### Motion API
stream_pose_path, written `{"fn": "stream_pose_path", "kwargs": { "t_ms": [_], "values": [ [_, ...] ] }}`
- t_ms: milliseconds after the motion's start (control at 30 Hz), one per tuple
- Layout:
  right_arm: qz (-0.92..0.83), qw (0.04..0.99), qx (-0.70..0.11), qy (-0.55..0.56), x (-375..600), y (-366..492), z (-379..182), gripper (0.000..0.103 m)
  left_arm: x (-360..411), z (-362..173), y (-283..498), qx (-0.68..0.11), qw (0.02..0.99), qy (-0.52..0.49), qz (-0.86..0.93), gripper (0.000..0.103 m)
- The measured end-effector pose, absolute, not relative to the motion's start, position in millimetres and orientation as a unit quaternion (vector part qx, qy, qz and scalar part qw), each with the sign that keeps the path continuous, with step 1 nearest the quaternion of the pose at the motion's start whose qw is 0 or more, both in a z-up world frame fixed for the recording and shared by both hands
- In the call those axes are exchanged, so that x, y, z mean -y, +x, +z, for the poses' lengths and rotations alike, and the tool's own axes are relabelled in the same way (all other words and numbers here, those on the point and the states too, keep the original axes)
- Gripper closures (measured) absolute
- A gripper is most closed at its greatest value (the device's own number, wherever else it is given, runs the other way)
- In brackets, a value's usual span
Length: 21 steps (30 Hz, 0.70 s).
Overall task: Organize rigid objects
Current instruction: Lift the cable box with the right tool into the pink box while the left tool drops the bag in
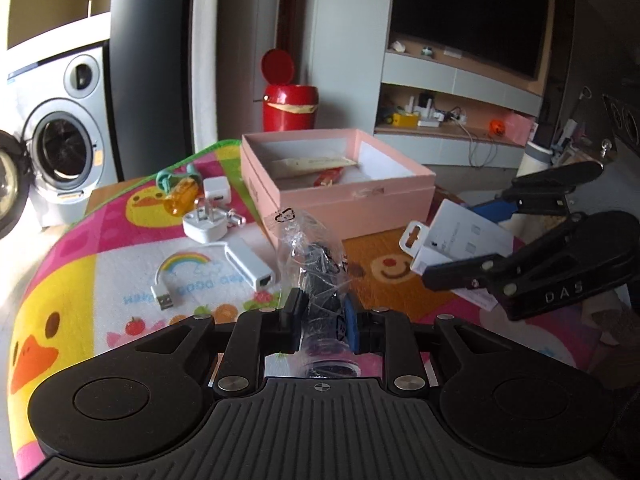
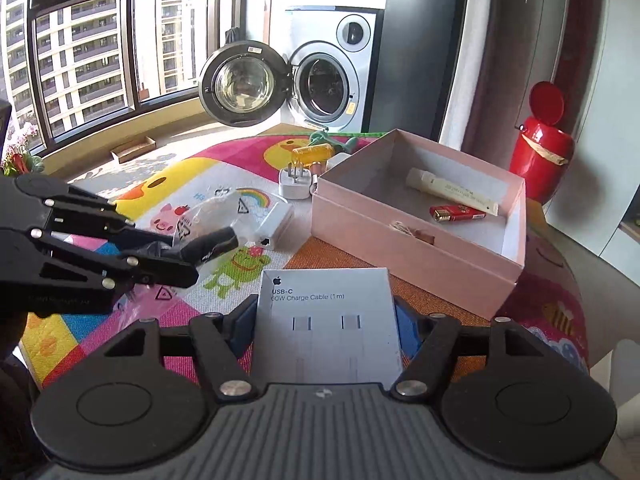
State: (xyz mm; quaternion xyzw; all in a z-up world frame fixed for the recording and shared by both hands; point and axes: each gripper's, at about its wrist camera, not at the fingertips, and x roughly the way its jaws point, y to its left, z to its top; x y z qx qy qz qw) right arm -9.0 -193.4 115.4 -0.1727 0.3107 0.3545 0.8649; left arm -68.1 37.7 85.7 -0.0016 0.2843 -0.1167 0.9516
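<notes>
My left gripper (image 1: 322,316) is shut on a dark object wrapped in a clear plastic bag (image 1: 320,276), held above the mat; it also shows in the right wrist view (image 2: 208,236). My right gripper (image 2: 326,320) is shut on a white USB-C cable box (image 2: 326,320), also seen in the left wrist view (image 1: 460,244). The open pink box (image 2: 416,240) holds a cream tube (image 2: 452,192) and a red lighter (image 2: 456,213). On the mat lie a white adapter with cable (image 1: 250,262), a white plug (image 1: 206,226), a white charger cube (image 1: 217,192) and an orange object (image 1: 182,196).
A colourful cartoon mat (image 1: 80,280) covers the round table. A red bin (image 1: 290,106) stands behind the box. A washing machine (image 2: 328,84) with its door open is beyond the table. A TV unit (image 1: 460,80) is at the back right.
</notes>
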Motion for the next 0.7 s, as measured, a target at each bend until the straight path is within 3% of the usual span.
{"fn": "stream_pose_path", "kwargs": {
  "t_ms": [167,267,400,567,700],
  "values": [
    [0.327,0.879,-0.293,-0.187,211,-23,128,0.034,-24,168,-9,-0.199,0.969,-0.012,-0.143,0.077],
    [0.313,0.885,-0.296,-0.178,214,-18,128,0.034,-12,193,57,-0.214,0.963,-0.033,-0.159,0.075],
    [0.293,0.897,-0.289,-0.161,223,-13,133,0.034,-30,181,88,-0.217,0.963,-0.085,-0.137,0.076],
    [0.267,0.923,-0.241,-0.135,229,18,166,0.034,-69,138,39,-0.213,0.966,-0.113,-0.087,0.076],
    [0.249,0.940,-0.203,-0.112,207,72,197,0.034,-102,98,6,-0.265,0.957,-0.120,-0.012,0.076]
  ]
}}
